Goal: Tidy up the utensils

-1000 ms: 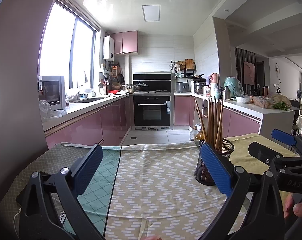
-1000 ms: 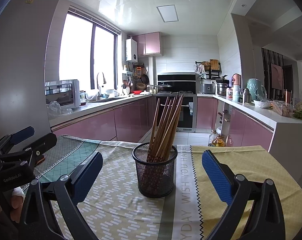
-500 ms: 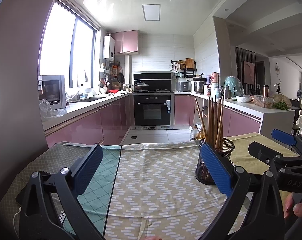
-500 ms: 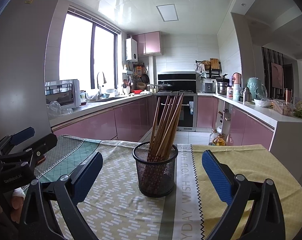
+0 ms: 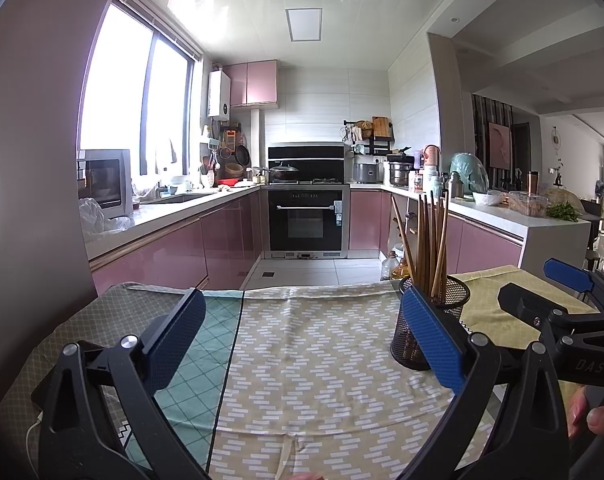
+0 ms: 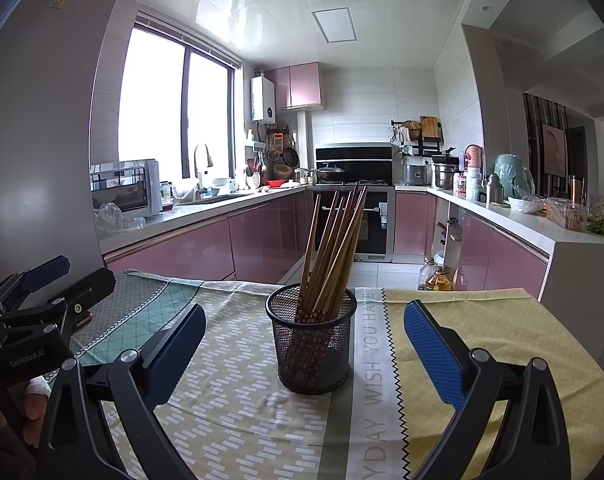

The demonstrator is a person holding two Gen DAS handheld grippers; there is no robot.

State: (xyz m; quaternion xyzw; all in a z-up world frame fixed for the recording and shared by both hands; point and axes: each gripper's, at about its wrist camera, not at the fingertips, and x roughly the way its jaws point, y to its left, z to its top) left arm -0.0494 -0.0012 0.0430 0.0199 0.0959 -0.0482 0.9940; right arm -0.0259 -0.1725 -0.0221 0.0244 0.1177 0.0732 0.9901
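Note:
A black mesh holder [image 6: 311,340] stands upright on the cloth-covered table, with several wooden chopsticks [image 6: 333,248] leaning in it. My right gripper [image 6: 303,344] is open, its blue pads wide on either side of the holder and a little nearer the camera, touching nothing. In the left wrist view the same holder [image 5: 447,312] and chopsticks [image 5: 427,244] sit partly behind my right-hand pad. My left gripper [image 5: 302,334] is open over bare patterned cloth with nothing between its fingers. The other gripper shows at the right edge [image 5: 565,304], held by a hand.
The table carries a green, beige and yellow cloth [image 6: 238,380] with printed lettering. Beyond its far edge lie a tiled floor, pink cabinets, an oven [image 5: 307,220] and crowded counters. Oil bottles [image 6: 437,276] stand on the floor past the table.

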